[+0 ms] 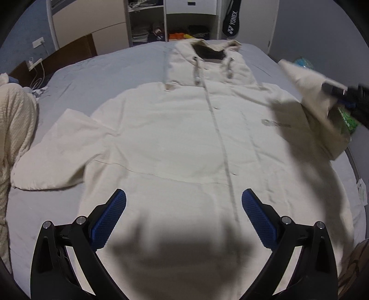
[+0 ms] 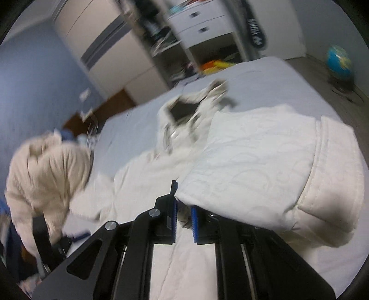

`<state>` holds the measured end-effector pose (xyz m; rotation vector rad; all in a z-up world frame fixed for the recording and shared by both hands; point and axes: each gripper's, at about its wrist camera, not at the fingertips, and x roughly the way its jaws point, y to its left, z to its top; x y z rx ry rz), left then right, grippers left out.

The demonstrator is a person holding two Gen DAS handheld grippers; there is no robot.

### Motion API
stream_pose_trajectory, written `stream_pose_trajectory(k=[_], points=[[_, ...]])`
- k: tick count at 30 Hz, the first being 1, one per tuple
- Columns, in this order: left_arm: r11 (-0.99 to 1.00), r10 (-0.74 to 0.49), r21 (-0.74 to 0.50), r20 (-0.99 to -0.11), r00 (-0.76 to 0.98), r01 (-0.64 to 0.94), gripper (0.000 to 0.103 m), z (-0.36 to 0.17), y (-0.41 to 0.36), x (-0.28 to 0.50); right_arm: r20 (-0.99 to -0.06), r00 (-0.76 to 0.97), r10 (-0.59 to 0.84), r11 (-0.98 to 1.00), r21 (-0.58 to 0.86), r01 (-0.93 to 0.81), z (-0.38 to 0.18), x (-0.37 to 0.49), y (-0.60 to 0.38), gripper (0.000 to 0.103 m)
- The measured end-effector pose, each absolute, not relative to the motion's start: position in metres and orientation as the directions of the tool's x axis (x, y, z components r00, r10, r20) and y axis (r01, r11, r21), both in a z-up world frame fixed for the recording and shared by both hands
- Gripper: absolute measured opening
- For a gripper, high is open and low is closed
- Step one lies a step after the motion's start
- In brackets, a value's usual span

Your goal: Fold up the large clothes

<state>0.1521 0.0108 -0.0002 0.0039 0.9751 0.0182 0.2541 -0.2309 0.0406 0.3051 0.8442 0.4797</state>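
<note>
Nearest in the left wrist view, the left gripper point(image 1: 184, 203) hangs over the hem of the coat point(image 1: 175, 143) with its jaws wide apart and nothing between them; its shadow falls on the cloth just below. The coat lies face up on the bed point(image 1: 96, 69), its long axis running from the hem at 6 o'clock to the hood point(image 1: 207, 49) at 12 o'clock, the front placket marking that line a little right of centre. One sleeve point(image 1: 53, 157) lies flat at 9 o'clock, spread out from the body and not yet folded.

At 3 o'clock the other sleeve is lifted off the bed, pinched by the right gripper point(image 2: 183, 218); in the right wrist view its jaws stand close together, clamped on the edge of that sleeve, whose cuff point(image 2: 332, 182) hangs over to 3 o'clock of the jaws; the view is blurred, so the exact bite cannot be told.

The coming move seems to turn on this: the raised sleeve lies right of the placket and must cross toward it, at right angles to the long axis; the right gripper has it in hand, while the left is nearer the hem and the flat sleeve. Beyond the hood stand shelves point(image 1: 147, 20).
</note>
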Motion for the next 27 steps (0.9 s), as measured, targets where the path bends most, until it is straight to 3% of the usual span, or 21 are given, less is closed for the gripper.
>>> stream_pose_trajectory(k=[11, 14, 18, 27], points=[[0.994, 0.058, -0.010, -0.813, 0.580, -0.112, 0.097, -0.021, 0.062, 0.140, -0.817, 0.461, 0.346, 0.888, 0.126, -0.443, -0.014, 0.224, -0.116, 0.010], [0.992, 0.027, -0.050, -0.823, 0.567, -0.119, 0.097, -0.026, 0.065, 0.142, -0.841, 0.430, 0.330, 0.880, 0.109, -0.462, -0.024, 0.218, -0.110, 0.024], [0.992, 0.004, -0.070, -0.819, 0.574, -0.106, 0.097, -0.027, 0.058, 0.143, -0.827, 0.394, 0.402, 0.842, 0.165, -0.513, -0.018, 0.205, -0.116, 0.064], [0.998, -0.025, 0.017, -0.803, 0.595, 0.066, 0.097, -0.023, -0.001, 0.142, -0.739, 0.446, 0.505, 0.844, 0.315, -0.433, 0.006, 0.161, -0.205, 0.068]])
